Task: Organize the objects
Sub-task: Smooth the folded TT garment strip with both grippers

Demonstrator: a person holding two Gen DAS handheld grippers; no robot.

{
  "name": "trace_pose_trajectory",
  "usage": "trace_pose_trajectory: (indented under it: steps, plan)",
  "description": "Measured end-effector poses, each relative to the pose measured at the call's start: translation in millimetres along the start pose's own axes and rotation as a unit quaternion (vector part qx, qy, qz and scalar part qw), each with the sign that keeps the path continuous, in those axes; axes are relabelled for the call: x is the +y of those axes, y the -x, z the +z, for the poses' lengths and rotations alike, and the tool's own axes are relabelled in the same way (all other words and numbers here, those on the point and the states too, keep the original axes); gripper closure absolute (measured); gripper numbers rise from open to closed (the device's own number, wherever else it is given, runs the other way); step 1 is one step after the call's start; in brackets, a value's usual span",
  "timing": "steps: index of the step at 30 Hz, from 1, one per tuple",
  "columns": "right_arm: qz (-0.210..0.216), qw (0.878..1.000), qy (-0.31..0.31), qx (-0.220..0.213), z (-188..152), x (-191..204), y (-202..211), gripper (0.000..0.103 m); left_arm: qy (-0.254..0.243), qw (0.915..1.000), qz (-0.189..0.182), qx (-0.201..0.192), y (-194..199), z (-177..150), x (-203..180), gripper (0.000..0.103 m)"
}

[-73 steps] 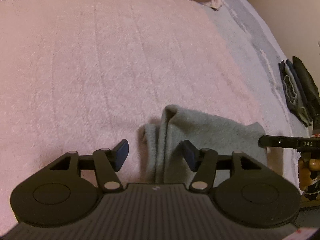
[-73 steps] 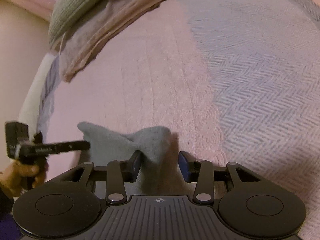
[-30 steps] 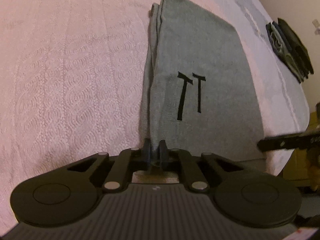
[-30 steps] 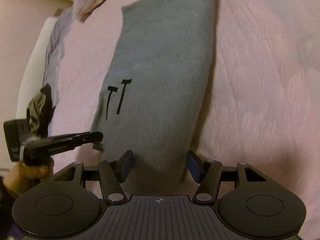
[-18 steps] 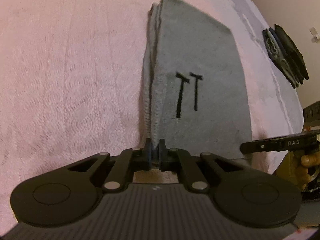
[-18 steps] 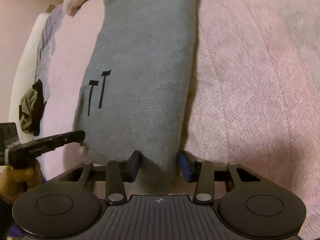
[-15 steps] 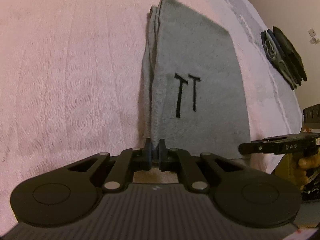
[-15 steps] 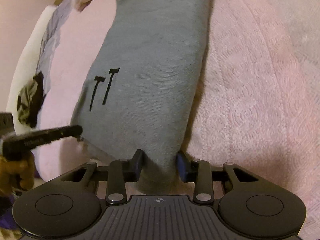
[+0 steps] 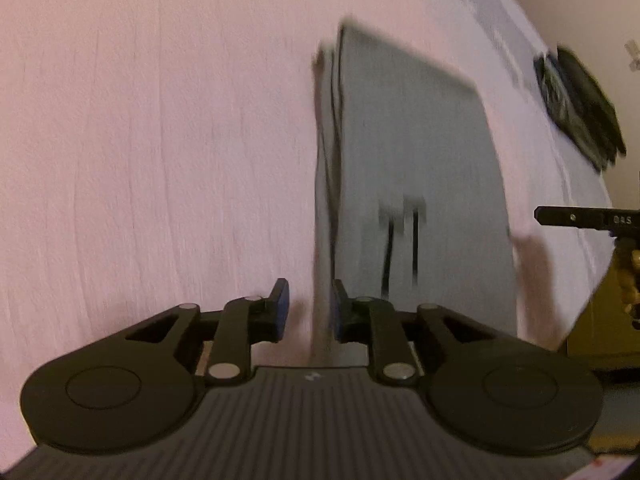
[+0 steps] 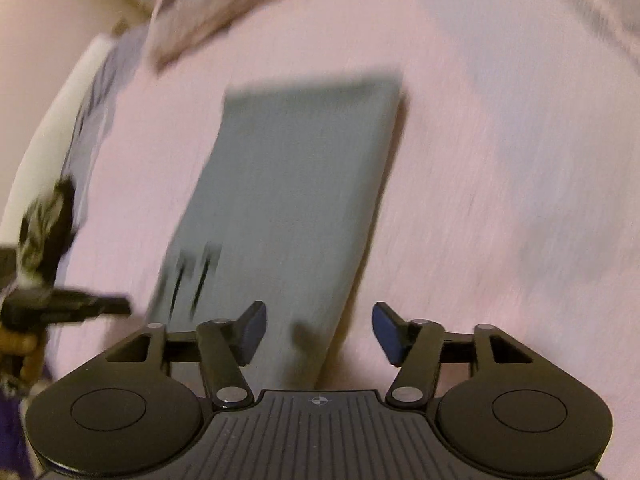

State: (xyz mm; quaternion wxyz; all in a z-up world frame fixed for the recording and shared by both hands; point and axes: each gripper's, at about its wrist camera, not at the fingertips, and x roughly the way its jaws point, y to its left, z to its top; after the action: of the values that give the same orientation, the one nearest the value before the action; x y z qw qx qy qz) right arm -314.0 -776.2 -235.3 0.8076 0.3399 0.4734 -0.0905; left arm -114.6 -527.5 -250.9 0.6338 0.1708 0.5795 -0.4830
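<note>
Lying flat on the pink bed [image 9: 160,160], the folded grey towel [image 9: 408,152] stretches away from both grippers, its near end toward them and its black mark close to that end. In the left wrist view the left gripper [image 9: 308,308] has its jaws a little apart, straddling the towel's stacked left edge at the near corner; the pictures are too blurred to say whether the pads touch the cloth. Left of the towel the bed is open pink cover. In the right wrist view the right gripper [image 10: 318,332] has its jaws wide apart over the towel's near right corner, holding nothing. Right of the towel more bare bed runs to the far edge. A dark bundle of cloth [image 9: 580,108] sits near the bed's edge, well apart from the towel.
</note>
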Motion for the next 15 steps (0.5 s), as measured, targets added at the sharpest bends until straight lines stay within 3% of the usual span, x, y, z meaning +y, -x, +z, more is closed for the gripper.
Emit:
trace_pose_trajectory:
  steps: [3,6,11,15]
  plan:
    - [0.002,0.999,-0.008,-0.037,43.4,-18.3,-12.7,0.04,-0.01,0.9994,-0.013,-0.031,-15.6,53.7,3.7,0.066]
    - [0.004,0.999,-0.014,-0.037,76.3,-33.8,-40.2,0.038,0.003,0.9982,-0.044,-0.042,-49.0,104.0,7.6,0.041]
    - [0.037,0.999,-0.034,-0.017,100.2,-67.4,-69.3,0.038,0.017,0.9971,-0.067,-0.031,-109.8,149.0,11.6,0.041]
    - [0.066,0.996,-0.057,-0.016,105.3,-83.9,-76.6,0.039,0.03,0.9947,-0.097,-0.014,-137.1,162.2,18.5,0.046]
